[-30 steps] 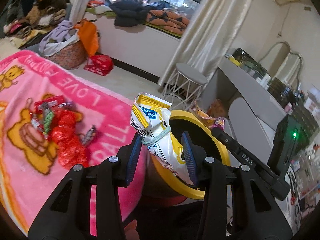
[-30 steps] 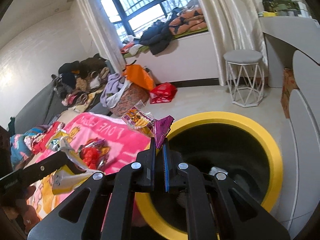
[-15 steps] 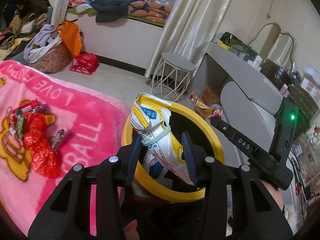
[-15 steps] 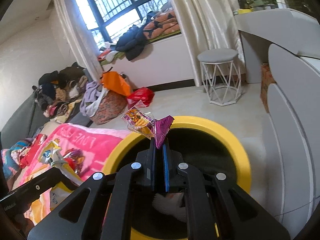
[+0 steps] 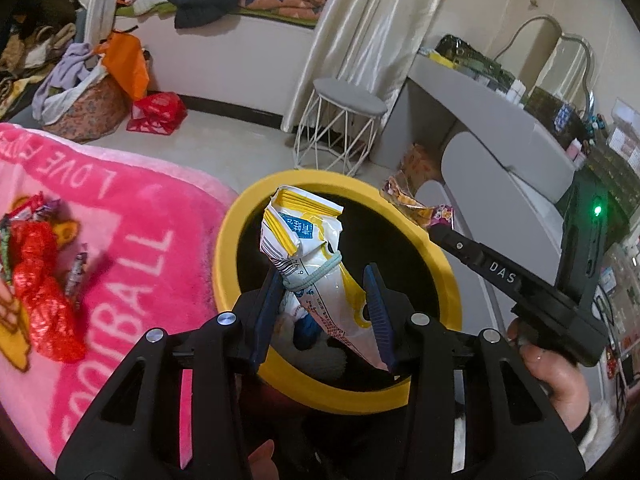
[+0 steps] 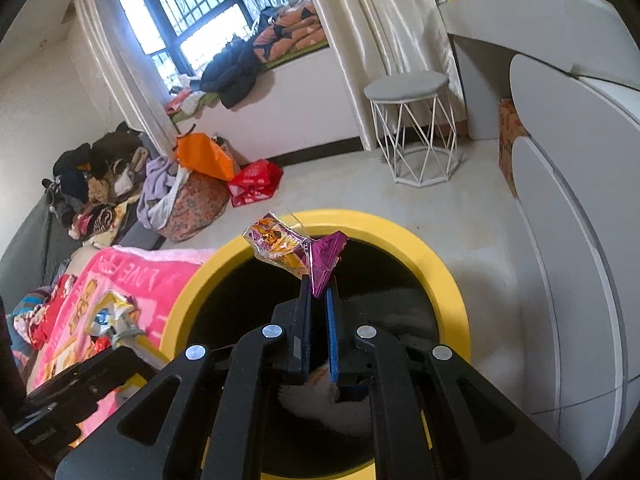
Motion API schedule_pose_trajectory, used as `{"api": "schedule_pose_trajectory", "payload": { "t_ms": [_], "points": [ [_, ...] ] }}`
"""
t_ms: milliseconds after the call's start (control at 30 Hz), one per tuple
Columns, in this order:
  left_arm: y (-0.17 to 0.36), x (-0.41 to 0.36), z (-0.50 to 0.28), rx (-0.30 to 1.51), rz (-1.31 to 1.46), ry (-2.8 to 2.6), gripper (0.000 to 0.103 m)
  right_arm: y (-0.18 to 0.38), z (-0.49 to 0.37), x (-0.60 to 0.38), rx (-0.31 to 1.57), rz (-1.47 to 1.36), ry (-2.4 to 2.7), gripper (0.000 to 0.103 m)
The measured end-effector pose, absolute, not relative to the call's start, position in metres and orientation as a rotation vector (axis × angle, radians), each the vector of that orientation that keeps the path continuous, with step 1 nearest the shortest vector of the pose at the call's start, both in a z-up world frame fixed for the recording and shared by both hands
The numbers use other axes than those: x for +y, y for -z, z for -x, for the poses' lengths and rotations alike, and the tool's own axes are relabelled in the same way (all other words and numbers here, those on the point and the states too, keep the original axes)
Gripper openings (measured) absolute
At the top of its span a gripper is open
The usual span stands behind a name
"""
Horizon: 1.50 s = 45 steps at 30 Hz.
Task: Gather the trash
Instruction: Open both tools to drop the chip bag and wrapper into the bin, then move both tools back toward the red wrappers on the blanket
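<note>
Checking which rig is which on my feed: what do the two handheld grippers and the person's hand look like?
Both grippers, left and right, have black angular linkage arms with silver round bolts and ribbed blue pads. The right one's body shows white "DAS" lettering and a green light. The hand wears a black cuff.

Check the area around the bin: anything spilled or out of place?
Yes. Loose wrappers, mostly red, lie scattered on the pink blanket left of the yellow-rimmed bin, not yet collected. Each tongs holds a wrapper over the bin's opening; nothing there looks spilled.
</note>
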<state>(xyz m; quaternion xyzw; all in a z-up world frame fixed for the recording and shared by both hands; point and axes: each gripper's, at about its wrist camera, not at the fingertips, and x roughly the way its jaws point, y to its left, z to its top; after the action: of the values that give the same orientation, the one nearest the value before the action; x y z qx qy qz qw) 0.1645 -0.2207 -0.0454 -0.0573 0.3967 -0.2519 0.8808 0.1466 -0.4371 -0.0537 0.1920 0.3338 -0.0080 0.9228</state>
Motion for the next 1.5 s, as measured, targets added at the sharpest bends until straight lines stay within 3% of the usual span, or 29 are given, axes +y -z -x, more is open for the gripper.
{"api": "schedule_pose_trajectory", "payload": {
  "t_ms": [200,300,333,400,467,567,867,1500],
  "points": [
    [0.065,-0.233,-0.174,0.860,0.079,0.528,0.037,0.060,-0.150,-0.438,0.712,-0.402,0.016,0.009],
    [0.074,-0.232,-0.178,0.880,0.074,0.504,0.040,0.061,-0.149,-0.443,0.703,-0.420,0.029,0.033],
    [0.074,-0.231,-0.178,0.880,0.081,0.507,0.045,0.061,-0.149,-0.444,0.698,-0.428,0.033,0.041],
    [0.072,-0.227,-0.176,0.863,0.096,0.508,0.068,0.062,-0.148,-0.448,0.693,-0.441,0.037,0.041],
    [0.070,-0.223,-0.175,0.845,0.110,0.507,0.072,0.061,-0.148,-0.448,0.689,-0.442,0.046,0.044],
    [0.066,-0.220,-0.171,0.826,0.130,0.491,0.091,0.059,-0.148,-0.448,0.684,-0.419,0.067,0.050],
    [0.050,-0.199,-0.160,0.763,0.132,0.410,0.092,0.050,-0.146,-0.431,0.642,-0.323,0.087,0.067],
    [0.026,-0.122,-0.147,0.660,0.187,0.226,0.092,0.029,-0.138,-0.380,0.558,-0.275,-0.057,0.072]
  ]
}}
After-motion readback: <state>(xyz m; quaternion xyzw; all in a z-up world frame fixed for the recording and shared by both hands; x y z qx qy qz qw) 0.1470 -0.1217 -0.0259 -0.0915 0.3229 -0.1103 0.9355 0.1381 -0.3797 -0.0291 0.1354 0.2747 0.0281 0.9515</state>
